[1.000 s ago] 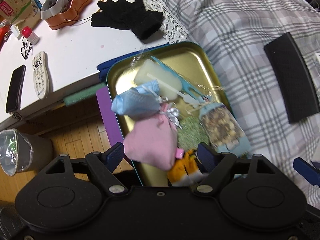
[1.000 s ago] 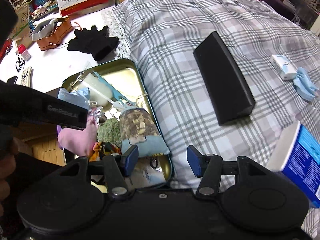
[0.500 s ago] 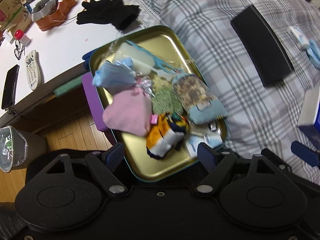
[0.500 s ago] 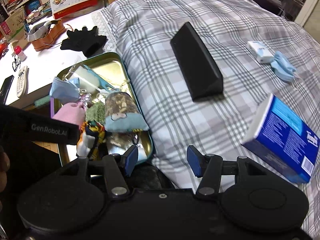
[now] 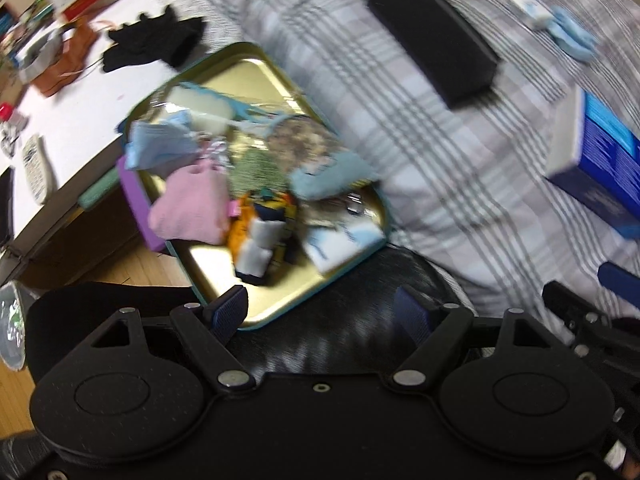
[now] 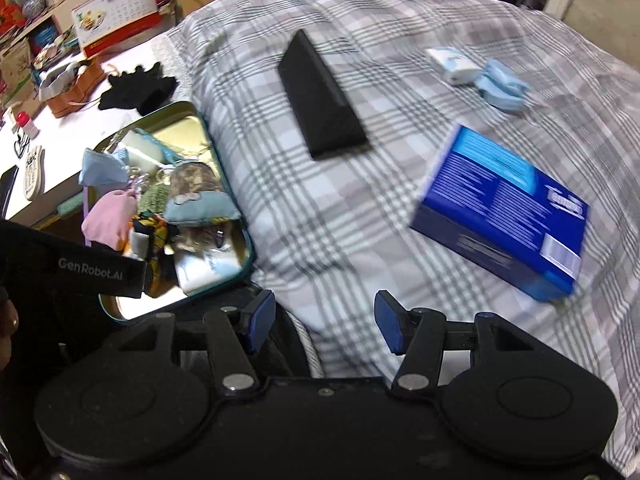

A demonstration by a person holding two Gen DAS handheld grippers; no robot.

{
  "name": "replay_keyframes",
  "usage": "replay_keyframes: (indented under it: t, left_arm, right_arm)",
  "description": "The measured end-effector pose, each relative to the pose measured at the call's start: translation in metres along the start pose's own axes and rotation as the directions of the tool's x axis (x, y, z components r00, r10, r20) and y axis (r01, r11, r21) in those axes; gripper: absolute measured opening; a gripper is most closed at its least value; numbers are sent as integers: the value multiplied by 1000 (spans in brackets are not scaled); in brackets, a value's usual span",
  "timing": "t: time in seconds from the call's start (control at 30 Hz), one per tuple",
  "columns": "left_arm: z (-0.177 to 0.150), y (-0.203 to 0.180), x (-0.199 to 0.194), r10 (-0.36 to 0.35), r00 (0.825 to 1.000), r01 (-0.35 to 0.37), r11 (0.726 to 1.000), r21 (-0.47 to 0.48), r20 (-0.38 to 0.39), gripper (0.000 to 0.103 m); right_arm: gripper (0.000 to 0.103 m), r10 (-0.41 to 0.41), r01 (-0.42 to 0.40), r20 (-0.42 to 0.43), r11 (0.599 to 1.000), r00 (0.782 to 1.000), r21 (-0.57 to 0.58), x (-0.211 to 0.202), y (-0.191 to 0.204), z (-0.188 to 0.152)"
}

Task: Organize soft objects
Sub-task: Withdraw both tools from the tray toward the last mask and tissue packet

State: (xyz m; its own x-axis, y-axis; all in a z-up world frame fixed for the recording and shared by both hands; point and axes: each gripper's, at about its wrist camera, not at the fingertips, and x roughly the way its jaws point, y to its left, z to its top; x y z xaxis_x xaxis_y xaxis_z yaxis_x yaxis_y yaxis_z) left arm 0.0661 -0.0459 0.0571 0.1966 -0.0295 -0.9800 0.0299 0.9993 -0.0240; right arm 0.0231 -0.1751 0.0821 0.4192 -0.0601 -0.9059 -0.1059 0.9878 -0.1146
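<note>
Plaid bedspread [image 6: 360, 216], calendar [image 6: 116, 20] sharp only from right wrist

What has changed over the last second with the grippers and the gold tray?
Both grippers pulled back from the gold tray toward the plaid blanket, bringing the blue box into view. Neither left gripper nor right gripper took anything. The pink pouch and other tray contents stayed put.

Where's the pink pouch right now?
The pink pouch lies in the gold tin tray, at its left edge in both wrist views, just below the light blue pouch and beside the orange patterned cloth.
</note>
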Motion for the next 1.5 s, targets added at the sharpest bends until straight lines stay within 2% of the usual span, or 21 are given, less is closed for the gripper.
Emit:
replay_keyframes:
  t: [0.17,0.3,0.5,0.67,0.77,0.93,1.03,1.13,1.4,1.5]
  left_arm:
    - [3,-35,-9,-28,1000,28,995,96,-7,77]
    - [13,-60,-21,-35,999,30,988,152,30,77]
    - [41,-92,-35,-55,995,36,977,209,84,77]
    - [74,-109,-36,-64,993,40,974,221,100,77]
    - [94,-117,-34,-61,990,31,973,230,125,77]
    - [127,-129,-25,-14,987,-24,972,232,160,77]
    - [148,-132,-15,-7,988,-30,972,232,154,78]
    - [168,-135,-3,36,988,-70,972,223,153,78]
    - [218,-131,23,36,989,-63,980,186,142,78]
    - [233,-127,28,8,990,-32,986,166,143,78]
  right_arm:
    - [54,-25,24,12,997,1000,76,-13,-44,-12]
    - [55,-64,57,39,986,997,160,-22,-82,-12]
    - [56,-139,108,82,948,987,301,-28,-135,3]
    - [57,-181,130,96,912,979,390,-21,-170,20]
    - [57,-194,134,99,894,976,428,-12,-184,35]
    - [58,-213,149,89,874,973,463,3,-198,55]
    - [58,-212,149,78,865,974,479,12,-209,70]
    - [58,-210,151,69,860,975,487,25,-213,87]
    - [61,-216,152,75,855,974,496,61,-225,138]
    - [63,-214,145,83,855,973,498,79,-227,163]
